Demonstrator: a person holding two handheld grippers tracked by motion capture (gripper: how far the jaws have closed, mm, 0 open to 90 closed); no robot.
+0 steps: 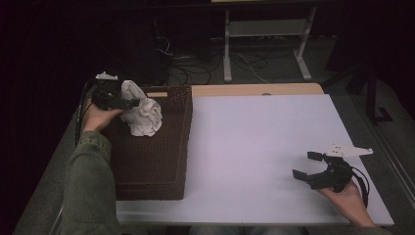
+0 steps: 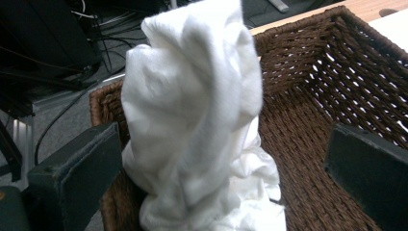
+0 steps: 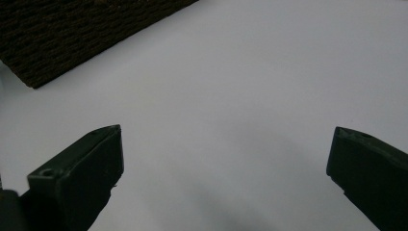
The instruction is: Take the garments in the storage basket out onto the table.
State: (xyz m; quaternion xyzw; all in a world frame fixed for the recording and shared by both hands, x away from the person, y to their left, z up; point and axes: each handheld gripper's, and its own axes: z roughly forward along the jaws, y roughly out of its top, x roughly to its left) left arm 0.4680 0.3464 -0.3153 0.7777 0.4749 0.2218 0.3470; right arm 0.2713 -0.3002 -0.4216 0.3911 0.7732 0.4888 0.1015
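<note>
The white cloth point(image 1: 142, 113) sits bunched up at the far left corner of the brown wicker basket point(image 1: 161, 156), rising above the rim. In your left gripper view the cloth point(image 2: 197, 125) stands between the two black jaws, which are spread wide; it lies close against the left jaw and well apart from the right one, so your left gripper point(image 1: 128, 103) is released, not clamping it. Your left hand point(image 1: 98, 117) holds that gripper over the basket's far left edge, and the green sleeve point(image 1: 90, 181) runs along the basket's left side.

The basket point(image 2: 337, 86) stands on the left part of the white desk point(image 1: 259, 147). Your right gripper point(image 1: 307, 165) is near the desk's front right corner, held in your right hand point(image 1: 345, 196), jaws spread apart with nothing between them. In your right gripper view it looks across the bare desk point(image 3: 240, 96) toward a corner of the basket point(image 3: 72, 33).
</note>
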